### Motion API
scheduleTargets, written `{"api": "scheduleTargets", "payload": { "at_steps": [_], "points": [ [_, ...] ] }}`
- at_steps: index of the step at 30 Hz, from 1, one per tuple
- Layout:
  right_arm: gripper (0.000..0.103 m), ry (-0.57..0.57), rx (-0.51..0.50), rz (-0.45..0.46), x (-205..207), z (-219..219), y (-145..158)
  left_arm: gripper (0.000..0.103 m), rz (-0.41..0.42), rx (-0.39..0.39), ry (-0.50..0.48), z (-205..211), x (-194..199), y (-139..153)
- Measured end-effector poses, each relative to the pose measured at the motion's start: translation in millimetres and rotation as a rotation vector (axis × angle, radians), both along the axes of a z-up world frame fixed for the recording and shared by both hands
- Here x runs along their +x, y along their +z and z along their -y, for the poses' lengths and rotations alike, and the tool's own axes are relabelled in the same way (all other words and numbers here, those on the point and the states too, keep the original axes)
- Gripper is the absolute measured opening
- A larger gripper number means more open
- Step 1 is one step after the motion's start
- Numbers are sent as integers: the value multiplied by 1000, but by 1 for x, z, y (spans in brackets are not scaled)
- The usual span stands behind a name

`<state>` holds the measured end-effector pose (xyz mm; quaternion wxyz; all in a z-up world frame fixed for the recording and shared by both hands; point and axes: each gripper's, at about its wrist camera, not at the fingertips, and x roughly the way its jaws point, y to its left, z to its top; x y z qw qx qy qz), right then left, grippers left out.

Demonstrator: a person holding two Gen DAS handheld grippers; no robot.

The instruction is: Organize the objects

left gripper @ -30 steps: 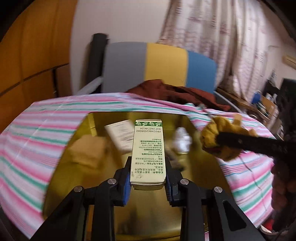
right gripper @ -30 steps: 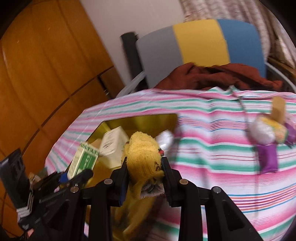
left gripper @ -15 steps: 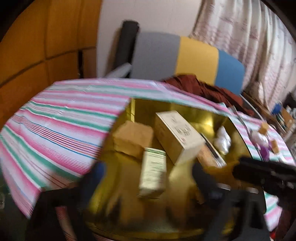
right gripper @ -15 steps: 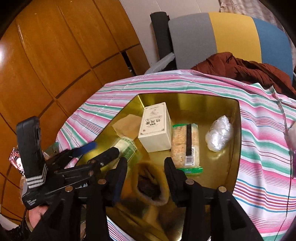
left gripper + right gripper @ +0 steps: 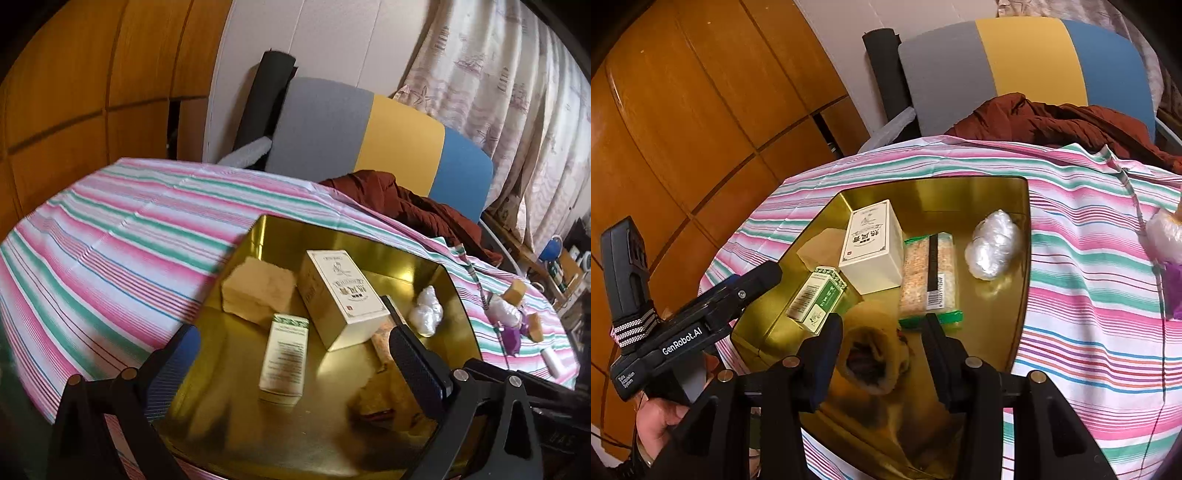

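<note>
A gold tray (image 5: 456,291) (image 5: 1015,325) lies on the striped tablecloth. In it lie a small green-and-white box (image 5: 284,360) (image 5: 817,295), a cream box (image 5: 341,297) (image 5: 873,247), a tan block (image 5: 256,291), a green-edged snack pack (image 5: 929,271), a clear plastic wad (image 5: 426,310) (image 5: 993,249) and a yellow knitted item (image 5: 873,356) (image 5: 388,397). My left gripper (image 5: 295,365) is open above the green-and-white box. My right gripper (image 5: 881,343) is open around the yellow item, not gripping it.
More small items lie on the cloth right of the tray: a purple pouch (image 5: 511,338), wooden blocks (image 5: 515,291) and a white roll (image 5: 552,358). A chair (image 5: 369,133) with a brown garment (image 5: 402,201) stands behind the table. Wooden panels are on the left.
My left gripper opened and let the green-and-white box go into the tray, then drew back. My right gripper opened and let the yellow item go into the tray's near end.
</note>
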<state>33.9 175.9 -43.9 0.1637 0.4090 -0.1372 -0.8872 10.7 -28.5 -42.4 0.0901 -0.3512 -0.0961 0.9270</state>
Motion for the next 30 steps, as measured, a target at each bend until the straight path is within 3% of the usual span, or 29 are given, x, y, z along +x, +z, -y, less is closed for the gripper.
{"api": "scheduleTargets", "payload": {
  "at_steps": [6, 18, 30],
  "points": [
    [45, -28, 5, -16, 3, -10, 1, 103, 31, 37, -18, -11, 0, 0],
    [45, -156, -5, -21, 11, -57, 2, 103, -2, -12, -136, -57, 5, 13],
    [45, -351, 43, -6, 34, -146, -12, 103, -6, -35, -293, -117, 14, 29]
  ]
}}
